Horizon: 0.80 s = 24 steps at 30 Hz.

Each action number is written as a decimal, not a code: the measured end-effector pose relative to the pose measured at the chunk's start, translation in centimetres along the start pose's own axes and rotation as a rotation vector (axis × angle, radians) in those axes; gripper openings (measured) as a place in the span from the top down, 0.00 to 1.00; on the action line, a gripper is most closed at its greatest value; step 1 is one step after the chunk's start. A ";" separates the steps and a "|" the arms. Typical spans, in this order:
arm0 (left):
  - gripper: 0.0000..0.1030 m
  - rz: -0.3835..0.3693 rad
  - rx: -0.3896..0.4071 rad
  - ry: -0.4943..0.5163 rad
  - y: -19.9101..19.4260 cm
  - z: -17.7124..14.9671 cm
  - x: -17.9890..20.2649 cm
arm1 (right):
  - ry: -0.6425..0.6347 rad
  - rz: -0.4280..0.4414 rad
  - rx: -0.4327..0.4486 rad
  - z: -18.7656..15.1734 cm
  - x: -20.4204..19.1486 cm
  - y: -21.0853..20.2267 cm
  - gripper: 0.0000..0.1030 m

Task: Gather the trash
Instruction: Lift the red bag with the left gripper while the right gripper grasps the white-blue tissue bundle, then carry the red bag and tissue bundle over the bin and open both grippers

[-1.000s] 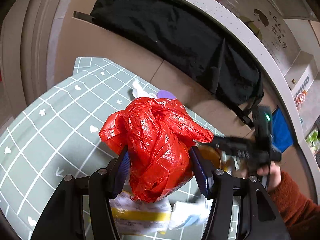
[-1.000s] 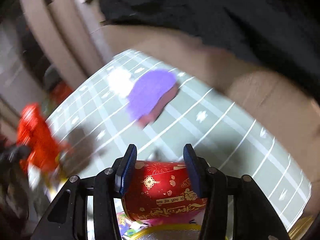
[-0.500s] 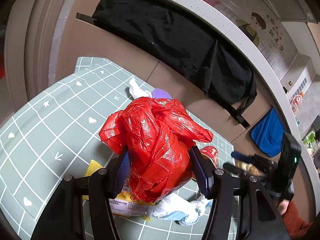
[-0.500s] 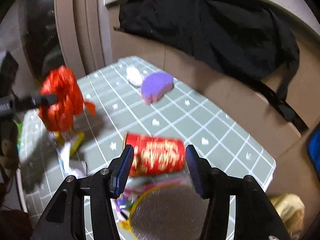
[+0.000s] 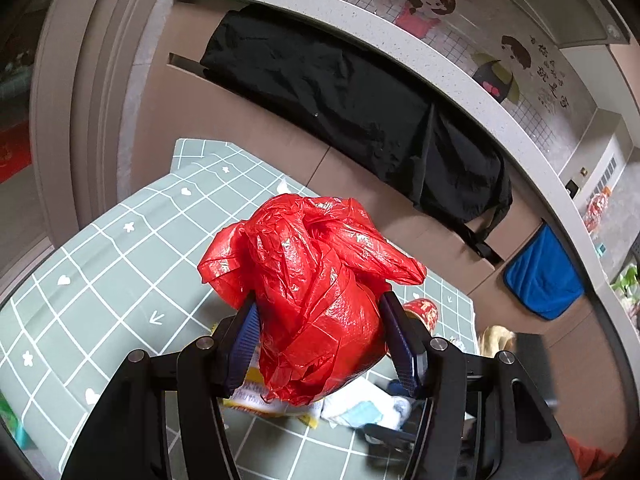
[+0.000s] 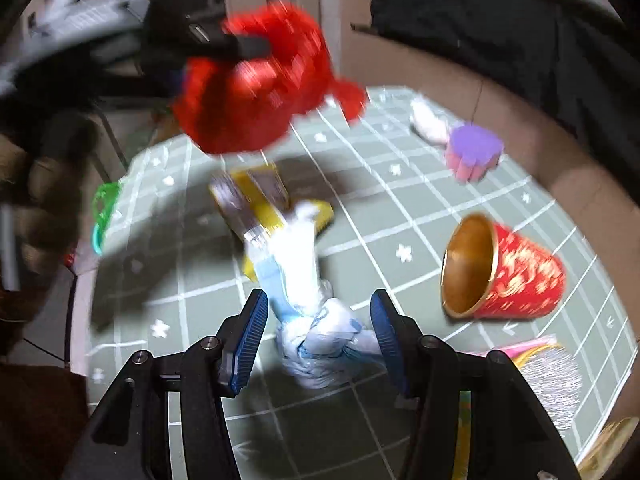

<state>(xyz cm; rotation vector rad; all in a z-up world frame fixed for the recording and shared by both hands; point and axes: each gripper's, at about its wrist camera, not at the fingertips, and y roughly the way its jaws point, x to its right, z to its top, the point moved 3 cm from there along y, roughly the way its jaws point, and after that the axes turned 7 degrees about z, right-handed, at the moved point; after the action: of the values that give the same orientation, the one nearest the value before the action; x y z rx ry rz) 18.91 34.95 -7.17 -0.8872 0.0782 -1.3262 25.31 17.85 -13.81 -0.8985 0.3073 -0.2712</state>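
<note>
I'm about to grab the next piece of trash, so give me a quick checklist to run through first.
1. Left gripper shut on the red bag: ok.
2. Right gripper open: ok.
3. White and blue wad between its fingers: ok.
4. Pads touching the wad: not ok, gaps on both sides.
5. Red cup outside the right gripper's fingers: ok, lying on its side on the mat.
6. Bag mouth open: cannot tell.
</note>
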 end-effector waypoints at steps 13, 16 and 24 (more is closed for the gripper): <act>0.42 -0.027 0.035 0.056 -0.8 0.5 3.9 | 0.064 -0.033 0.242 0.3 0.2 -10.0 0.60; 0.42 -0.038 0.033 0.068 -0.6 0.4 5.1 | 0.079 -0.038 0.261 -0.5 0.4 -11.6 0.60; 0.42 -0.064 0.010 0.133 0.2 -0.1 8.5 | 0.133 -0.109 0.306 -3.0 2.2 -14.6 0.60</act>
<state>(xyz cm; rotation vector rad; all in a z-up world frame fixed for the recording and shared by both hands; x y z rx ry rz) 21.41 27.61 -3.76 -0.7976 0.1475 -1.4437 24.78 6.23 -4.26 -0.5971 0.3295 -0.4671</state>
